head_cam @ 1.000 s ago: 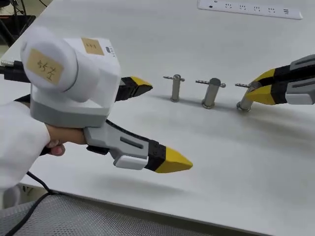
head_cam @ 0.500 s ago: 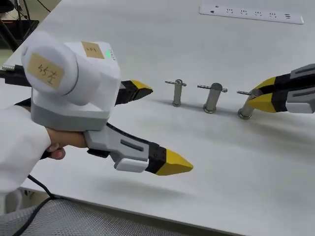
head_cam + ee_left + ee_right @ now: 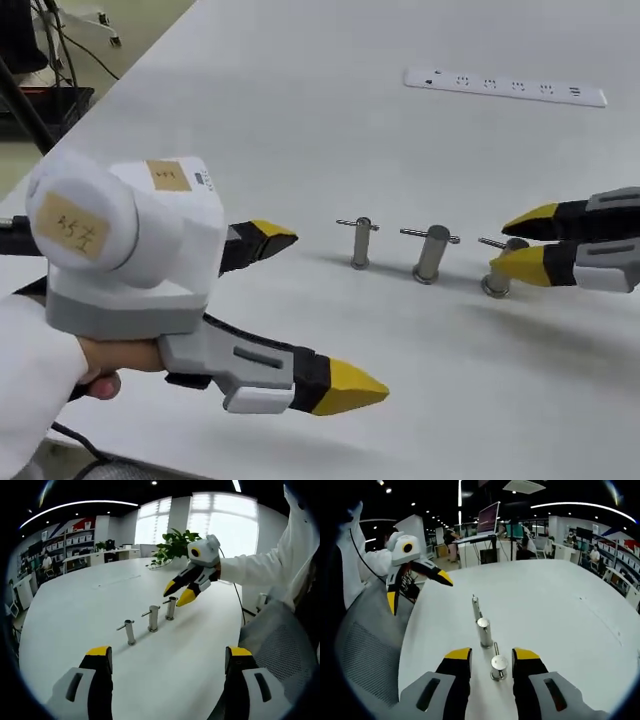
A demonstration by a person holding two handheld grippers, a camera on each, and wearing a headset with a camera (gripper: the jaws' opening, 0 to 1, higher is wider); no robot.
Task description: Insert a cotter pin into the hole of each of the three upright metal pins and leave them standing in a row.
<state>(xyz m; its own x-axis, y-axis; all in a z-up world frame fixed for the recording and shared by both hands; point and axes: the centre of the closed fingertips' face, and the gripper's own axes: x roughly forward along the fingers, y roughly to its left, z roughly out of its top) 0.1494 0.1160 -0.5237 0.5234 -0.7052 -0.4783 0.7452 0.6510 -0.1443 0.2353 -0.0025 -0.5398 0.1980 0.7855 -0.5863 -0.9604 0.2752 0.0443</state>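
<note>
Three upright metal pins stand in a row on the white table: left pin [image 3: 360, 246], middle pin [image 3: 431, 255], right pin [image 3: 497, 278]. A thin cotter pin sticks out sideways near the top of each. My right gripper [image 3: 516, 243] is open, its yellow tips on either side of the right pin's top without touching it. In the right gripper view that pin [image 3: 498, 666] stands between the jaws of the right gripper [image 3: 491, 655]. My left gripper [image 3: 313, 310] is wide open with nothing between its fingers, and sits well left of the row. The left gripper view has the row [image 3: 153, 618] ahead of it.
A white power strip [image 3: 505, 87] lies at the far side of the table [image 3: 300, 120]. A mesh office chair [image 3: 280, 630] sits at the table's near edge. Desks, shelves and a plant stand in the room behind.
The right gripper's jaws, shut close together at the right pin's cotter pin a second ago, have spread apart. The left gripper has stayed wide open. The head camera has shifted.
</note>
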